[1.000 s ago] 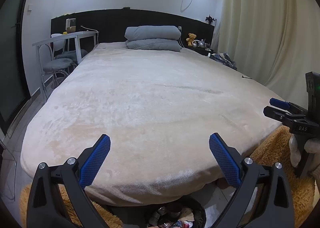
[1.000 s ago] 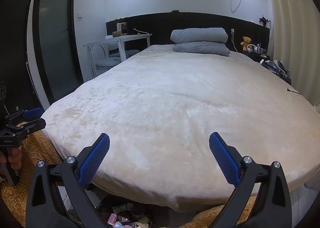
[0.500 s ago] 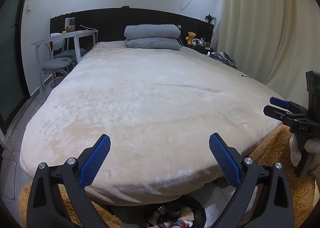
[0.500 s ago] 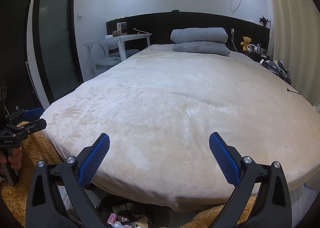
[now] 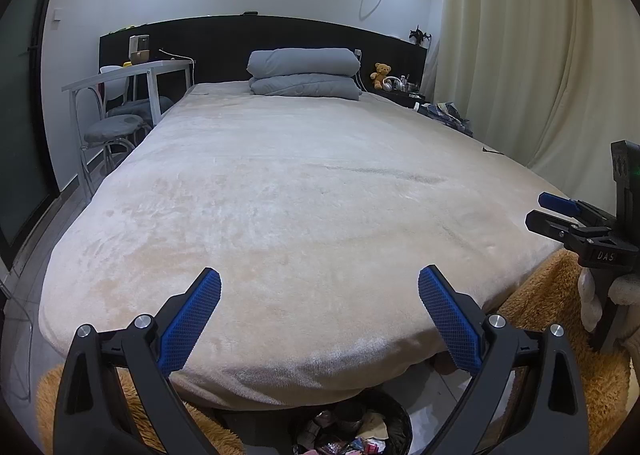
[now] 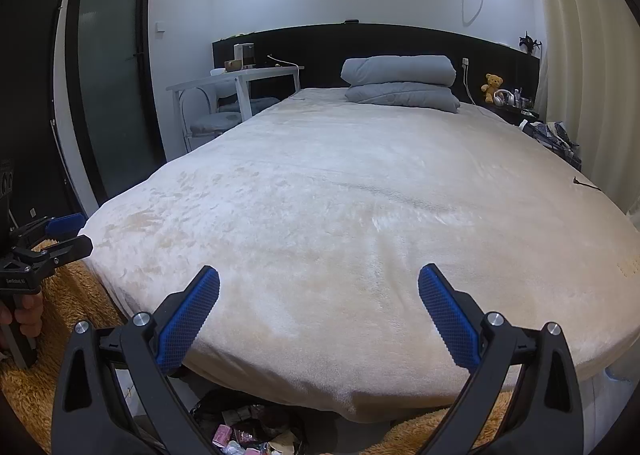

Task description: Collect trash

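1. While I hold both tools at the foot edge of the bed (image 5: pixel 304 183), my left gripper (image 5: pixel 319 297) is spread wide with nothing between its blue pads (image 5: pixel 188 329).
2. My right gripper (image 6: pixel 319 295) is likewise released, its blue pads (image 6: pixel 448 321) apart and bare.
3. Trash bin (image 5: pixel 394 421): a dark round bin on the floor just below the foot edge of the bed, partly under the overhang of the blanket; it holds crumpled wrappers and paper, the trash (image 6: pixel 240 435).
4. Bed: covered by a cream plush blanket; two folded grey quilts (image 5: pixel 304 73) are stacked at the head edge against the black headboard (image 6: pixel 376 43).
5. Rug (image 6: pixel 76 295): shaggy, golden-brown, on the floor along the foot edge of the bed at both corners.
6. Left of the bed: a white side table (image 5: pixel 132 73) with a round stool (image 5: pixel 114 127) beneath it.
7. Right of the head edge: a small teddy bear (image 5: pixel 382 73) on a dark nightstand; cream curtains (image 5: pixel 532 55) hang along the right wall.
8. In each view, the other gripper shows at the frame's side, over the rug.
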Demonstrator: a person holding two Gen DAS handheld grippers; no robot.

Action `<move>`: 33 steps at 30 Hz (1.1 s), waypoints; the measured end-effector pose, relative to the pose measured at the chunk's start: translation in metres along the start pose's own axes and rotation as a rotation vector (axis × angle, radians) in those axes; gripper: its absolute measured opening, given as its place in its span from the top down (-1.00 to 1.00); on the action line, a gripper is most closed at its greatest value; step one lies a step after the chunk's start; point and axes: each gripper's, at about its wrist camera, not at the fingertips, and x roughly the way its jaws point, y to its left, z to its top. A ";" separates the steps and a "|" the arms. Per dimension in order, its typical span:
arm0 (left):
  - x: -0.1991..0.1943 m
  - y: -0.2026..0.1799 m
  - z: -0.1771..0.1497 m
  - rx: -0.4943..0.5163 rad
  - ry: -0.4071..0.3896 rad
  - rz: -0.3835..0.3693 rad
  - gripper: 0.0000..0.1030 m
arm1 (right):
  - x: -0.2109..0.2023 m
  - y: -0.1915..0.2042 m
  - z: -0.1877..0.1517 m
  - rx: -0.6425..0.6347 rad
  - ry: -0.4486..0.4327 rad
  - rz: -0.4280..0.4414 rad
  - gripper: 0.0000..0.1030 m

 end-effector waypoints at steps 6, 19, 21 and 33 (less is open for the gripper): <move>0.000 0.000 0.000 0.000 0.001 -0.005 -0.88 | 0.000 0.001 -0.001 -0.001 -0.001 -0.004 -0.91; 0.001 0.000 0.000 0.003 0.001 -0.009 -0.88 | 0.001 0.002 -0.002 0.000 -0.003 -0.005 -0.91; 0.001 0.000 0.000 0.002 0.001 -0.009 -0.88 | 0.001 0.002 -0.002 0.002 -0.002 -0.005 -0.91; 0.004 0.000 0.000 0.005 0.006 -0.012 -0.88 | 0.001 0.002 -0.002 0.001 -0.002 -0.005 -0.91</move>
